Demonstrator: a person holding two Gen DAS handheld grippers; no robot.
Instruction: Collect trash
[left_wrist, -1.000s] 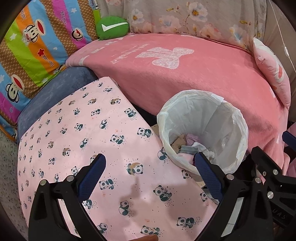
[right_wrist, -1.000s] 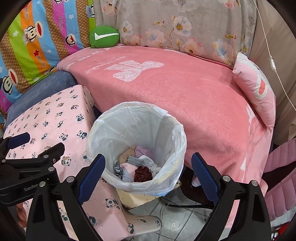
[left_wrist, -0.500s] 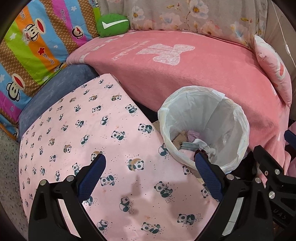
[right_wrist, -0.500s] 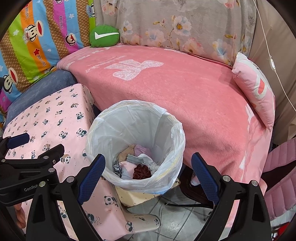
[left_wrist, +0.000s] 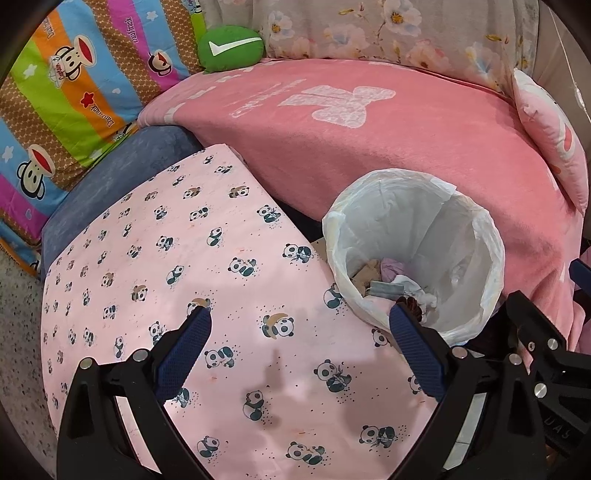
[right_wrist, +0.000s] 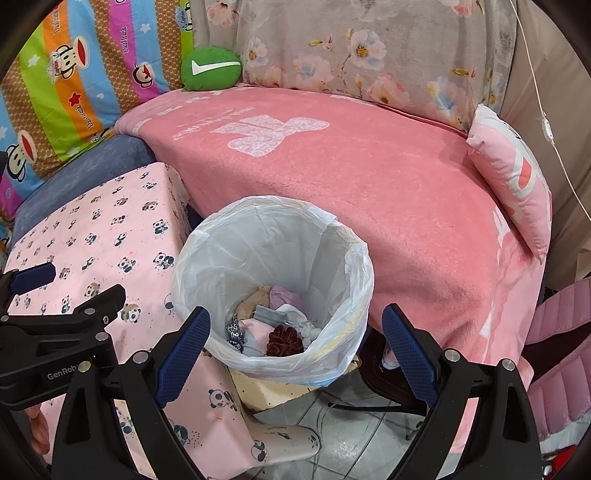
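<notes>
The round bin lined with a thin white plastic bag (right_wrist: 273, 288) stands just ahead of our right tongs (right_wrist: 295, 336), its mouth framed between the two blue pads, and off to the right of our left tongs (left_wrist: 299, 336), whose right pad overlaps its near rim. In its bottom lies the collected trash (right_wrist: 273, 325): crumpled tissue, a beige scrap, a grey piece, something lilac and a dark red ruffled lump.

Both pairs of tongs stand wide open and grip nothing. We judge that we are between pickups, or close to the end, for we see no loose scrap on any surface in view. The next move, as we read it, calls for a search beyond these two views, or else for gathering the liner's rim to lift the bag out; which of the two we cannot tell.

Under our left tongs spreads the counter covered in pink panda-print cloth (left_wrist: 166, 258), touching the bin's left side. Beyond the bin lies the bed under a pink fleece blanket (right_wrist: 369, 184), with a green cushion bearing a white tick (right_wrist: 210, 68) far ahead and a small pink pillow (right_wrist: 513, 177) to the right. Below the right tongs, tiled floor (right_wrist: 351, 439) with thin cables could snag us if we reach down there.
</notes>
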